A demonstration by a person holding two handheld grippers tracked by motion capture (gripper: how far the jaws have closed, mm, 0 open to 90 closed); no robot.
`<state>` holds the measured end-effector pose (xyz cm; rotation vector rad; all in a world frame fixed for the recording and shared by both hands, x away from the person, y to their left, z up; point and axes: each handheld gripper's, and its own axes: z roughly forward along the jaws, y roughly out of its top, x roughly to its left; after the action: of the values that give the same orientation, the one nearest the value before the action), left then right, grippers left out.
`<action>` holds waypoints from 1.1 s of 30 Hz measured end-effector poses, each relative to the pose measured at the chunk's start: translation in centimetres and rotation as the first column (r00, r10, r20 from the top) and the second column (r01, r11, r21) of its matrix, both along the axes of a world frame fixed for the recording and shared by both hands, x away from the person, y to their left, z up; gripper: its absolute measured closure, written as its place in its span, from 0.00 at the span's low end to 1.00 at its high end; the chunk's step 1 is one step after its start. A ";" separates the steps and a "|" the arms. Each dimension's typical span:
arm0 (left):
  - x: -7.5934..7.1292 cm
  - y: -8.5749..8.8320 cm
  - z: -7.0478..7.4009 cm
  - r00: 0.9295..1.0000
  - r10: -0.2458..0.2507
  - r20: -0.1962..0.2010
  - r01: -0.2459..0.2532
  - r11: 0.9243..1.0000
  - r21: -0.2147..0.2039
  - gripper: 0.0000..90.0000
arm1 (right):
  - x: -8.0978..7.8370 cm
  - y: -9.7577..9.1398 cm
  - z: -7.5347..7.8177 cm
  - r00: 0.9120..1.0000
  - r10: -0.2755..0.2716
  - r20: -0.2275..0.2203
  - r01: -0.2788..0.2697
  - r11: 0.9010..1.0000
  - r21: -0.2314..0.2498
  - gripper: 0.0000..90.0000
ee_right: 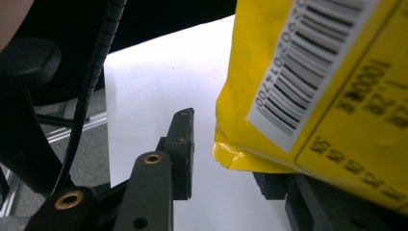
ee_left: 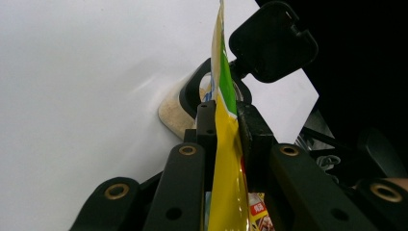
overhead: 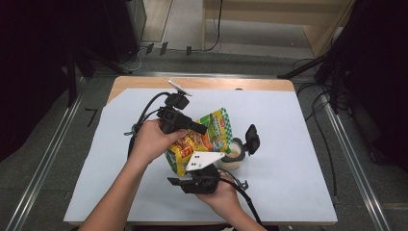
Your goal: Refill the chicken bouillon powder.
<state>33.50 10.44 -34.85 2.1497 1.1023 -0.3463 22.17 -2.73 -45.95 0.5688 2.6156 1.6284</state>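
Observation:
A yellow and green snack bag (overhead: pixel 211 134) hangs over the white sheet near the table's middle. My left gripper (overhead: pixel 195 127) is shut on the bag's top edge (ee_left: pixel 225 144), and both pads press the foil. Just right of the bag stands a small beige container (overhead: pixel 234 155) with its black flip lid (overhead: pixel 251 138) swung up; its rim (ee_left: pixel 192 91) and lid (ee_left: pixel 272 41) lie beyond my left jaws. My right gripper (overhead: pixel 195 180) sits below the bag, open. Its left finger (ee_right: pixel 183 144) stands clear of the bag's barcoded bottom corner (ee_right: pixel 312 96), which hides most of the other jaw.
A white sheet (overhead: pixel 288 125) covers most of the wooden table (overhead: pixel 202 83). Black cables trail from both grippers. Dark stands and cables (overhead: pixel 317 65) crowd the floor beyond the far right corner. Metal rails (overhead: pixel 351 159) run along both sides.

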 end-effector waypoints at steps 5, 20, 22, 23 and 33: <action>-0.1 -0.2 -0.5 1.000 -0.018 -0.008 0.018 1.000 -0.012 0.90 | -0.1 0.0 -0.6 1.000 0.004 -0.015 -0.004 1.000 -0.010 0.72; 0.3 -0.5 -2.0 0.999 -0.035 -0.038 0.033 0.999 -0.038 0.91 | -0.3 -0.4 -2.1 1.000 0.014 -0.020 -0.015 0.998 -0.055 0.71; 0.3 -0.6 -2.2 0.999 -0.033 -0.037 0.031 0.999 -0.039 0.91 | -0.3 -0.4 -2.2 1.000 0.014 -0.016 -0.015 0.998 -0.067 0.71; 0.3 -0.7 -2.3 0.999 -0.035 -0.038 0.034 0.999 -0.038 0.92 | -0.4 -0.4 -2.3 1.000 0.016 -0.018 -0.017 0.997 -0.076 0.72; 0.3 -0.8 -2.8 0.998 -0.050 -0.034 0.048 0.998 -0.052 0.94 | -0.2 -0.4 -2.9 1.000 0.012 -0.012 -0.013 0.994 -0.105 0.73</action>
<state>33.82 9.64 -37.69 2.1359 1.0510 -0.4316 21.92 -3.12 -48.85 0.5595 2.6985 1.4836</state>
